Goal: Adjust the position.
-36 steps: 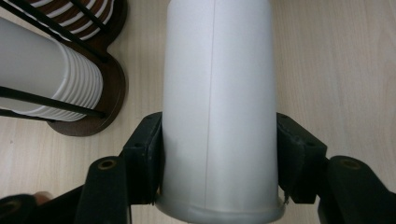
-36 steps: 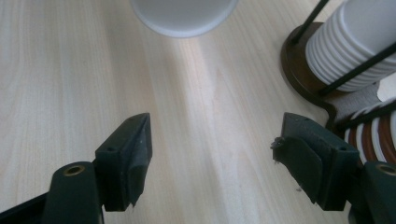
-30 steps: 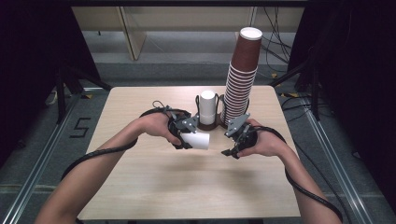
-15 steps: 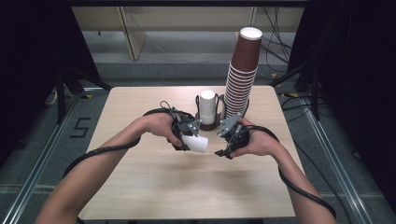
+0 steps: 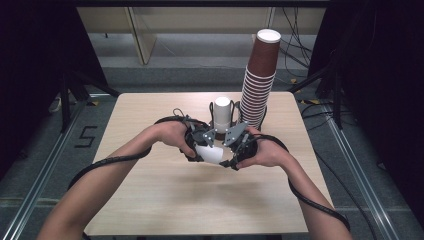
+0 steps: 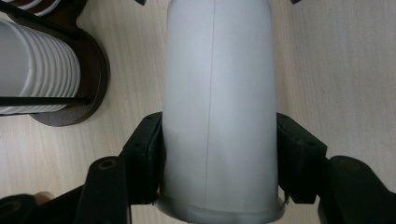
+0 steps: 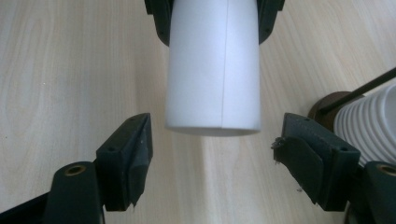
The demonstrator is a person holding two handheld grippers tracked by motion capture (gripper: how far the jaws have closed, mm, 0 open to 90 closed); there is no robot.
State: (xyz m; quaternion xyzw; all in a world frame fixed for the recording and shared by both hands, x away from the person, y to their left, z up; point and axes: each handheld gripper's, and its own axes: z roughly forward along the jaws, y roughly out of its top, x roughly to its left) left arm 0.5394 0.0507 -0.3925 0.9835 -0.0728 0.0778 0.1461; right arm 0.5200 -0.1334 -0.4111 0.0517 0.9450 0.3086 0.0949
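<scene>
**White cup held in left gripper, right gripper closing in on its base**

The left gripper (image 5: pixel 200 145) was clamped on the white cup (image 5: pixel 210 154), both pads pressed against the cup wall near its rim; the left gripper view showed the cup (image 6: pixel 217 107) lying lengthwise between the jaws, above the table (image 5: pixel 150 190) at mid-table. The right gripper (image 7: pixel 212 154) faced the cup base (image 7: pixel 214 70). Its jaws stood apart, one on each side of the base end, touching nothing, and had just been closing a little with no contact on the cup.

Risks, as judged from this position:
- The cup was thin-walled. A hard squeeze by the right jaws would probably dent or crush the base end.
- If the right jaws closed before the base sat between the pads, they could slip off the tapered wall and knock the cup out of line.
- If the held item was more than one nested cup, a pull by the right gripper could drag the whole piece from the left pads.

Surroundings: a white stack (image 5: pixel 222 112) stood in a dark holder (image 6: pixel 93 79) just behind the grippers, with a tall brown stack (image 5: pixel 257 80) beside it. Both stood near the right hand (image 5: pixel 265 152); a wide swing backward could topple the brown stack. Cables (image 5: pixel 110 162) trailed along both forearms.
</scene>
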